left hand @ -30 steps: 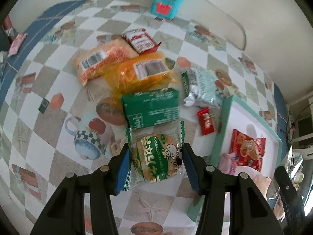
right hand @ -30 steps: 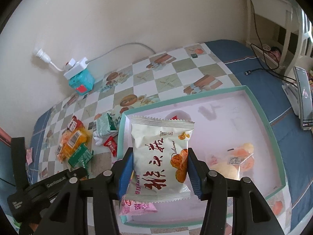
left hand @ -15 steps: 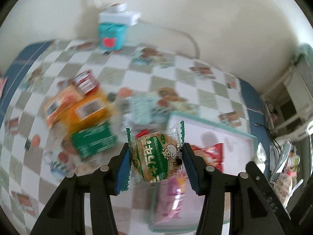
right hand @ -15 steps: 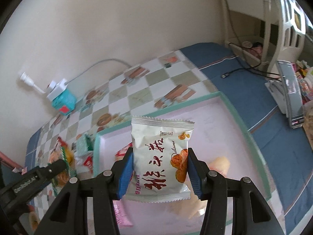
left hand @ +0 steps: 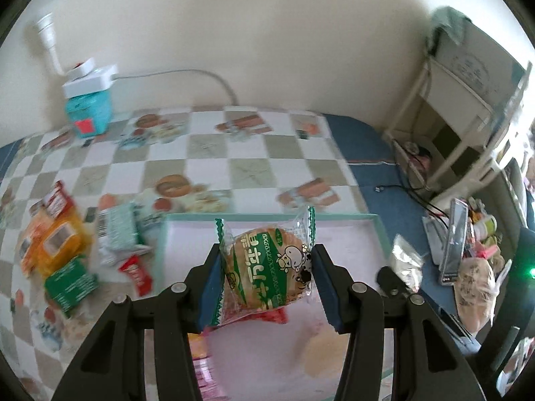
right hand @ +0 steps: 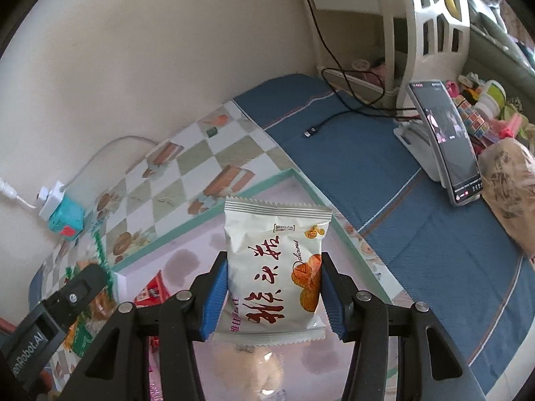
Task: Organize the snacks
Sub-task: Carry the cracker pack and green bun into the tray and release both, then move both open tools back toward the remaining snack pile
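Note:
My left gripper (left hand: 266,282) is shut on a green-edged biscuit packet (left hand: 267,267) with a cow cartoon, held above the green-rimmed tray (left hand: 267,216). My right gripper (right hand: 274,292) is shut on a white snack bag (right hand: 274,267) with red lettering, also over the tray (right hand: 214,215). A red packet (right hand: 152,290) and a pale bun packet (right hand: 247,366) lie on the tray floor. In the left wrist view the right gripper's finger (left hand: 391,279) and its bag show at the tray's right rim. The left gripper's arm (right hand: 53,314) appears at the lower left of the right wrist view.
Loose snacks stay on the checked tablecloth left of the tray: orange packets (left hand: 57,244), a green packet (left hand: 70,284), a silver-green one (left hand: 117,230), a small red one (left hand: 137,274). A teal box (left hand: 88,113) with an adapter stands by the wall. A phone on a stand (right hand: 444,143) sits right.
Both grippers have swung right from the snack pile toward the tray, each still holding its packet. The left one now hangs over the tray; the right one moved toward the tray's far right corner.

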The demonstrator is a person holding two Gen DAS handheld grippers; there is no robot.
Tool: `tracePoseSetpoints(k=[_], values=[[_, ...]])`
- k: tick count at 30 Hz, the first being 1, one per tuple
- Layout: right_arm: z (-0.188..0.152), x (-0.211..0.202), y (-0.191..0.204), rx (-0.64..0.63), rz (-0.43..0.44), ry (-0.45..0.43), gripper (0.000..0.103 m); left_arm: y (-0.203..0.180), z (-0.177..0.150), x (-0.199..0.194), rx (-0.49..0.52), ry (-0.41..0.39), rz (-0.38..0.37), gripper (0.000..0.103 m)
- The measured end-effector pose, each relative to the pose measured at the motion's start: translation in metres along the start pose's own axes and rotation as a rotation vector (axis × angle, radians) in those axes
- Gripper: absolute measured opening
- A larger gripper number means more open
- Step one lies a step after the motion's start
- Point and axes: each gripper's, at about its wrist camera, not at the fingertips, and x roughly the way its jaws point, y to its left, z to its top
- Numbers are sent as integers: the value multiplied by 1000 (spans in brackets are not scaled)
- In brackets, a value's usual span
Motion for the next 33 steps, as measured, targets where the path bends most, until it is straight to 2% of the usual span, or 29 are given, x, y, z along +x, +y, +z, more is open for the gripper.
tracePoseSetpoints(k=[5, 22, 30, 33], values=[[2, 7, -12, 21, -30, -3, 55, -11, -1, 16, 16, 16, -9, 54], [-3, 32, -10, 0, -20, 55, 55, -8, -4, 37, 7, 64, -8, 55], [-6, 36, -7, -14, -23, 79, 57, -4, -1, 31, -5, 71, -12, 67], [-5, 38, -6, -22, -25, 83, 62, 1, 1, 29, -20, 86, 8, 69]])
